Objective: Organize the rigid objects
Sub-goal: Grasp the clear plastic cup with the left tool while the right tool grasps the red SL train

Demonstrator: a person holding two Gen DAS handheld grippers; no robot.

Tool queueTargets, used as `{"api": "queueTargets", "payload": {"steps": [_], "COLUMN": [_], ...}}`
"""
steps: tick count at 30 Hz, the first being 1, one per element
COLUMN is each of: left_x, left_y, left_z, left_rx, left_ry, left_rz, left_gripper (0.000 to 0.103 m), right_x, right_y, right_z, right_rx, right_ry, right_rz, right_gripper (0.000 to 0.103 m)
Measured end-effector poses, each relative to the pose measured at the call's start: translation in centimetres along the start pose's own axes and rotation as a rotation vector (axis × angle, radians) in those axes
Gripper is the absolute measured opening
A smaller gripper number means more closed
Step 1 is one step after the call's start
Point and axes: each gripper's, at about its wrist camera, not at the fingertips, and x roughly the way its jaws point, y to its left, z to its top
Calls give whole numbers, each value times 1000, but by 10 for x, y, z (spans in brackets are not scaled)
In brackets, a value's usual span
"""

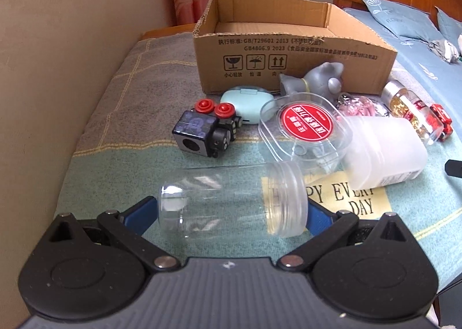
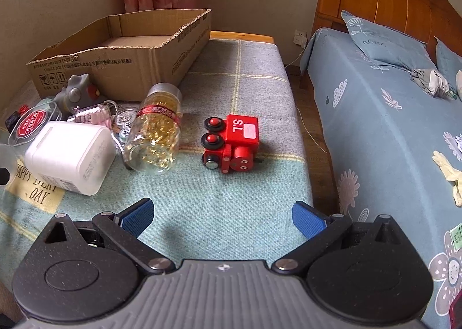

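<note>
A clear empty jar (image 1: 231, 202) lies on its side on the blanket, across the gap of my left gripper (image 1: 231, 210). The gripper stands wide open, one blue pad at the jar's base and one at its threaded mouth. My right gripper (image 2: 222, 216) is open and empty above the blanket, a little short of a red toy train (image 2: 234, 144). A cardboard box (image 1: 288, 40), open on top, stands at the back. In front of it lie a black robot toy (image 1: 202, 132), a mint case (image 1: 245, 100), a grey figurine (image 1: 314, 80), a red-labelled clear tub (image 1: 306, 129), a white bottle (image 2: 69, 155) and a jar of golden capsules (image 2: 156, 132).
The bench, covered by a checked blanket (image 2: 231, 213), runs along a wall on the left. A narrow strip of floor separates it from a bed (image 2: 389, 126) with blue sheets on the right. Pink trinkets and a key ring (image 2: 115, 118) lie among the bottles.
</note>
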Motion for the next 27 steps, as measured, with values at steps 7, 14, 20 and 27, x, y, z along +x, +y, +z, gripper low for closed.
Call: {"api": "queueTargets", "payload": {"steps": [7,14,20,27], "left_x": [4,5,1,-1], "left_y": [-4,-8,-9,-8], "left_z": [2,5,9,10], "left_rx": [-9,-18,-30,-50], "left_ry": [13,11,-5,-10], "left_rz": [39,53,62,48], "left_gripper": [102,102,102,91], "right_x": [22,30,35,34], "right_y": [-9,-7,-7,-7], "right_z": [11,22,30,31], "right_rx": [-34,-91,-123,-118], "right_ry": [-18,-60,-71,-71], "right_rz": [7,45,73,97], "right_gripper": [98,87,77,58]}}
